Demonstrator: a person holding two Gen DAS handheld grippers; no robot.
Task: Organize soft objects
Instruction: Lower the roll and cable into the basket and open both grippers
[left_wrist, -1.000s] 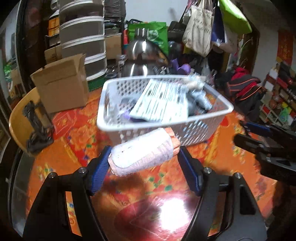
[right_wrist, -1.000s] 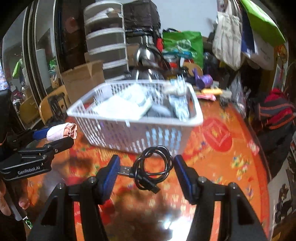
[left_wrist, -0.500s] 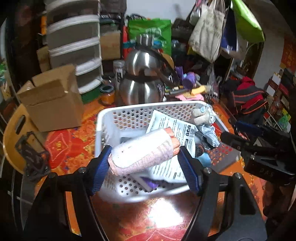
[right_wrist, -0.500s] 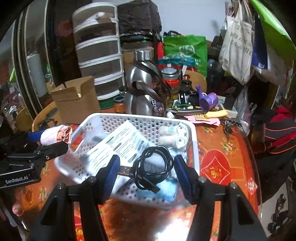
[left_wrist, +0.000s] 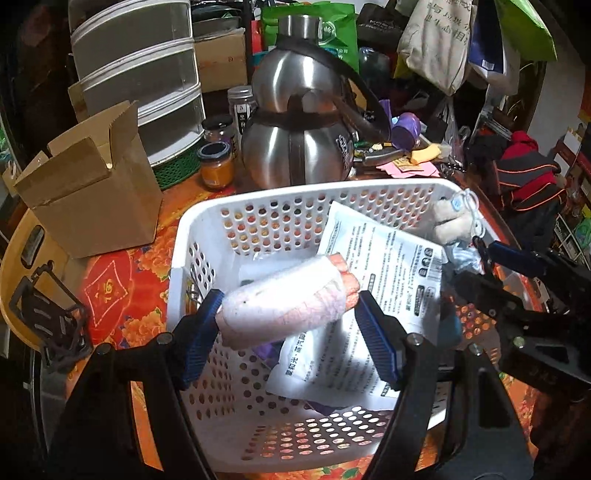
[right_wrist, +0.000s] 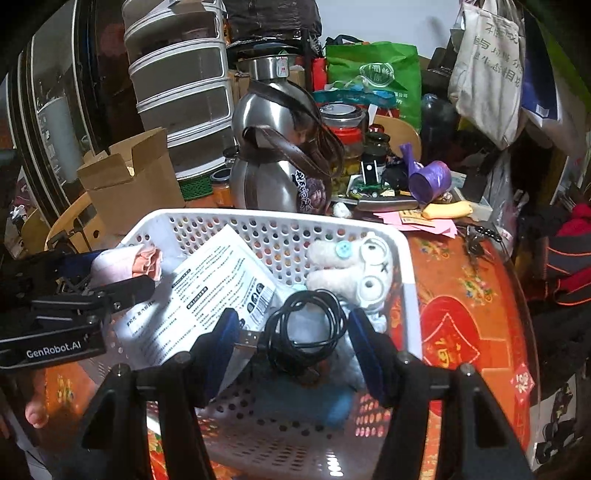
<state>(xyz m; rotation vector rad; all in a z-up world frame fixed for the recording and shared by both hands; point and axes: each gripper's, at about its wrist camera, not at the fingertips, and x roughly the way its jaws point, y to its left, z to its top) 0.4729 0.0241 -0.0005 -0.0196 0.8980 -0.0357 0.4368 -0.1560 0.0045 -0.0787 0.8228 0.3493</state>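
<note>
- A rolled pink-and-white cloth bundle (left_wrist: 288, 299) with a salmon-pink end sits crosswise between the blue pads of the left gripper (left_wrist: 290, 325), low in the middle of the left wrist view; both pads press on its ends, so the jaws are clamped on it at a fairly wide spread.
- In the right wrist view the same roll (right_wrist: 125, 262) shows at mid-left, carried over the left rim of the basket.
- A coiled black cable (right_wrist: 304, 328) with a silver USB plug is pinched between the blue pads of the right gripper (right_wrist: 293, 341), lower centre of that view; the plug end meets the left pad and the coil reaches the right pad.
- Both held things hang over a white perforated plastic basket (left_wrist: 207, 221), which fills the lower middle of each view.
- Inside the basket lie a white printed packet with black text (left_wrist: 384, 266), a cream fuzzy plush toy with button eyes (right_wrist: 351, 262) toward the far right corner, and something light blue (right_wrist: 336, 406) on the floor.
- The basket stands on a red-orange patterned tablecloth (right_wrist: 461, 295).
- Behind it, at upper centre, stands a steel gourd-shaped flask with a dark strap (left_wrist: 299, 129).
- An open brown cardboard box (left_wrist: 88, 184) sits at the left, with stacked clear drawers (left_wrist: 136, 74) behind it at upper left.
- A purple plastic scoop (right_wrist: 430, 181) lies in the clutter at right.
</note>
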